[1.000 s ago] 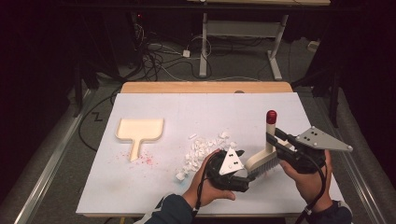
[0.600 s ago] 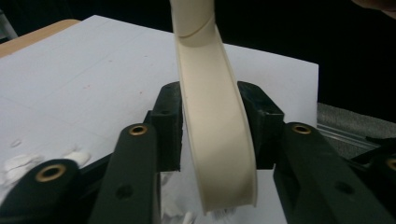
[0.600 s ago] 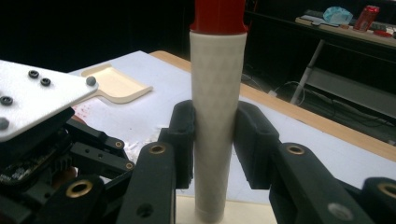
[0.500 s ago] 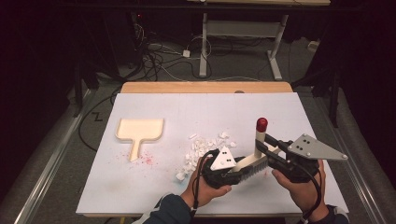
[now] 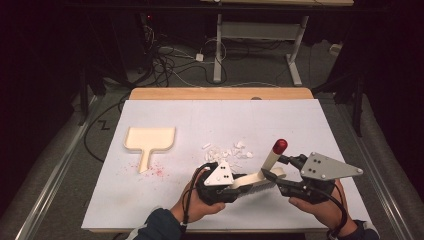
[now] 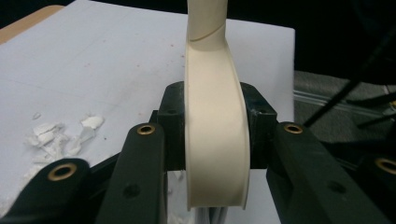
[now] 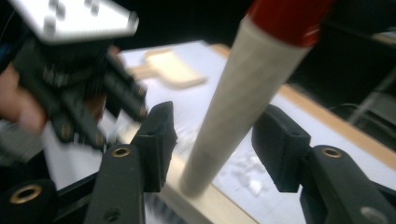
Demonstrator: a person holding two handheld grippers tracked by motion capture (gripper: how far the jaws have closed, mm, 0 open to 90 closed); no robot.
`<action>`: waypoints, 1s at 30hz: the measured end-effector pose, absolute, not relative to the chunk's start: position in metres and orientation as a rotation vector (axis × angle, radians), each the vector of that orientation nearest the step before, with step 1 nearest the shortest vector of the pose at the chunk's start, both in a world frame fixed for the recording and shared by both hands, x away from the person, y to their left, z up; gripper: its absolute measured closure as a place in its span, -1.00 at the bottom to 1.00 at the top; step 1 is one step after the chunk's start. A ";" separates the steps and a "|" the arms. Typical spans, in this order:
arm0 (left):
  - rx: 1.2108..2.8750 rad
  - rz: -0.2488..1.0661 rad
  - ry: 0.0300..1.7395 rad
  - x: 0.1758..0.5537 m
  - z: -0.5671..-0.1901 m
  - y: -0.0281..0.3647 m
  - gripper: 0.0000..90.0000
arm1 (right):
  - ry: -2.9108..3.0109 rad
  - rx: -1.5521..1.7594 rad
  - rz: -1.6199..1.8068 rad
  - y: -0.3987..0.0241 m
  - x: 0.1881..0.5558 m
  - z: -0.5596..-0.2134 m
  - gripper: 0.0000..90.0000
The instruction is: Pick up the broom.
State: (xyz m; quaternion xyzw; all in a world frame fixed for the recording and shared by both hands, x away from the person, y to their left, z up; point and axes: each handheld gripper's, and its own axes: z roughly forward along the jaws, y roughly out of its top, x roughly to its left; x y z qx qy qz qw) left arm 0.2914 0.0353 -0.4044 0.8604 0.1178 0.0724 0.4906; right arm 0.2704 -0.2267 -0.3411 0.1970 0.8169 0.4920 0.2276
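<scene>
Resting clamped in left hand-held gripper (image 6: 215, 154): brush (image 6: 215, 140).

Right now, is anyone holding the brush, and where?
Yes. The left gripper clamps the brush across its cream back, above the bristles. The right gripper stands open around the handle, not gripping.

The brush (image 5: 252, 179) is cream, with a red cap (image 5: 280, 146) on its handle and pale bristles. The dustpan (image 5: 149, 140) is cream too. White scraps (image 5: 227, 151) lie on a white tabletop (image 5: 310, 120) edged in light wood, with faint red specks (image 5: 159, 171) by the dustpan. Both grippers' fingers (image 7: 159, 128) are black with brass rivets; their top plates (image 5: 325, 167) are grey. The floor (image 5: 60, 170) is grey.
</scene>
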 end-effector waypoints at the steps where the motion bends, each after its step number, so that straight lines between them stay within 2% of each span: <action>1: 2.096 0.169 0.269 0.290 -0.404 0.039 0.44 | 2.297 0.520 1.358 -0.227 0.272 -0.345 -0.01; 11: 2.091 0.093 0.191 0.283 -0.407 0.060 0.44 | 2.600 0.342 1.225 -0.212 0.286 -0.386 -0.22; 13: 2.078 0.076 0.176 0.283 -0.407 0.062 0.44 | 2.631 0.311 1.205 -0.206 0.287 -0.395 -0.13; 14: 2.078 0.070 0.172 0.283 -0.407 0.063 0.44 | 2.672 0.284 1.221 -0.202 0.289 -0.403 0.06; 18: 2.082 0.055 0.132 0.284 -0.409 0.065 0.43 | 2.695 0.233 1.272 -0.201 0.289 -0.406 0.20; 19: 2.103 0.099 0.123 0.284 -0.408 0.065 0.33 | 2.704 0.188 1.288 -0.202 0.288 -0.405 0.37; 20: 2.103 0.099 0.123 0.284 -0.408 0.065 0.22 | 2.706 0.171 1.301 -0.202 0.286 -0.404 0.46; 21: 2.113 0.113 0.121 0.284 -0.408 0.065 0.22 | 2.706 0.171 1.301 -0.202 0.286 -0.404 0.46; 25: 2.098 0.194 0.181 0.283 -0.406 0.068 -0.09 | 2.667 0.182 1.291 -0.200 0.282 -0.401 0.51; 26: 2.091 0.213 0.196 0.284 -0.406 0.070 -0.09 | 2.667 0.182 1.291 -0.200 0.282 -0.401 0.51; 27: 2.086 0.250 0.228 0.284 -0.406 0.073 -0.17 | 2.658 0.192 1.276 -0.201 0.282 -0.400 0.51; 28: 2.081 0.290 0.256 0.283 -0.405 0.076 -0.38 | 2.642 0.205 1.276 -0.203 0.282 -0.399 0.51; 29: 2.077 0.325 0.271 0.282 -0.405 0.080 -0.50 | 2.621 0.228 1.285 -0.205 0.283 -0.397 0.51; 30: 2.070 0.364 0.280 0.281 -0.404 0.084 -0.55 | 2.594 0.274 1.296 -0.211 0.286 -0.394 0.51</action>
